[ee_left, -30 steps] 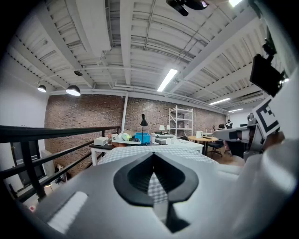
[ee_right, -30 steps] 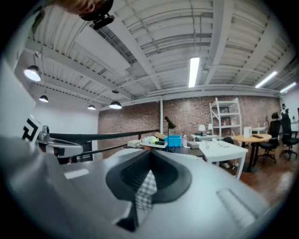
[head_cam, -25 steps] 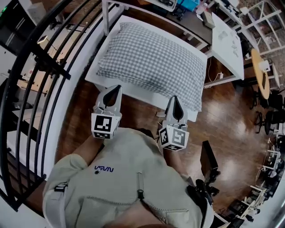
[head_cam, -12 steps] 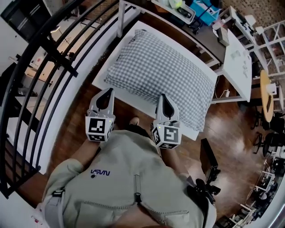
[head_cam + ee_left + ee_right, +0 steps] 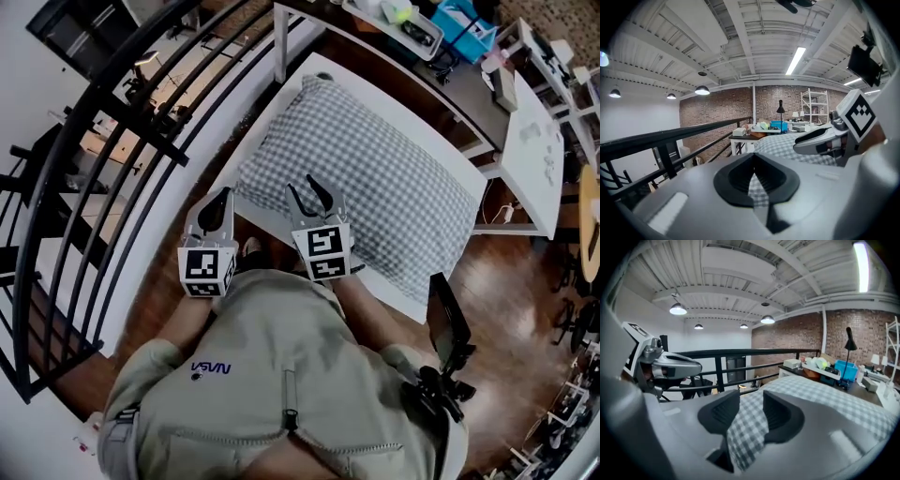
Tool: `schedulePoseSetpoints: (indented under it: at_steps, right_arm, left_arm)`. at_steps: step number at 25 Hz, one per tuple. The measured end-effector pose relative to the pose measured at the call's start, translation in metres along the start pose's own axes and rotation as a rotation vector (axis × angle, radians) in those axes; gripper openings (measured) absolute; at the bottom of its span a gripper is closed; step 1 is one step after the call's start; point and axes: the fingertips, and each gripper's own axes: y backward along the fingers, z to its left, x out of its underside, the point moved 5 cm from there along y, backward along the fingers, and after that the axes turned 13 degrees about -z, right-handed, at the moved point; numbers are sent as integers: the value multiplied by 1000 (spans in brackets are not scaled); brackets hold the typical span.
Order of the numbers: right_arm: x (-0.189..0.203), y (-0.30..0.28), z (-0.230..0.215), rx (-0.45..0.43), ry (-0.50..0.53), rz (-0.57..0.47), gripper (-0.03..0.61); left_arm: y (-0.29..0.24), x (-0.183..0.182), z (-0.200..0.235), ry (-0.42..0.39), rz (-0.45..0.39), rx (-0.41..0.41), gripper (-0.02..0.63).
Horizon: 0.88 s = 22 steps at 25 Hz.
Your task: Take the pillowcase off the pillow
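The pillow (image 5: 375,173) in a grey-and-white checked pillowcase lies flat on a white table (image 5: 258,122). My right gripper (image 5: 307,194) hovers over the pillow's near edge. Its jaws are opening, and the checked cloth (image 5: 747,420) shows in the gap between them without either pad pressing on it. My left gripper (image 5: 221,199) is shut and empty, just off the table's near left corner and short of the pillow. From the left gripper view, the pillow (image 5: 785,142) lies ahead with the right gripper (image 5: 820,139) beside it.
A black metal railing (image 5: 112,141) runs along the left. Behind the pillow table stands a dark desk (image 5: 412,37) with boxes, and another white table (image 5: 534,141) is at the right. A black device (image 5: 448,323) hangs by the person's right hip. The floor is dark wood.
The person has stepped up to the table. Both grippers came forward; the right one swung left over the pillow's near edge and its jaws parted. The left stayed shut.
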Motion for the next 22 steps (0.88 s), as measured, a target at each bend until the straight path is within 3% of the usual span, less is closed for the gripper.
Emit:
schedulePoseSetpoints:
  at_steps: [3, 7, 8, 9, 10, 15, 18, 22]
  right_arm:
    - [11, -36, 8, 2, 52, 105, 166]
    - [53, -74, 23, 57, 174, 345, 187]
    - [61, -76, 23, 89, 213, 385, 151]
    - [64, -74, 21, 126, 238, 406, 38]
    - [64, -70, 18, 160, 241, 410, 6]
    - [41, -24, -12, 342, 127, 354, 3]
    - [29, 6, -28, 417, 75, 325, 3]
    - [35, 40, -44, 481, 21, 315, 3]
  left_arm:
    - [-23, 17, 30, 10, 39, 26, 5]
    - [-51, 38, 62, 9, 93, 113, 5]
    - [-57, 42, 66, 6, 103, 141, 5]
    - [-63, 46, 68, 2, 111, 171, 5]
    - [-69, 50, 69, -3, 119, 202, 5]
    - [-92, 69, 65, 1, 154, 290, 5]
    - [-97, 78, 59, 75, 174, 330, 6]
    - [-102, 85, 23, 188, 224, 516, 6]
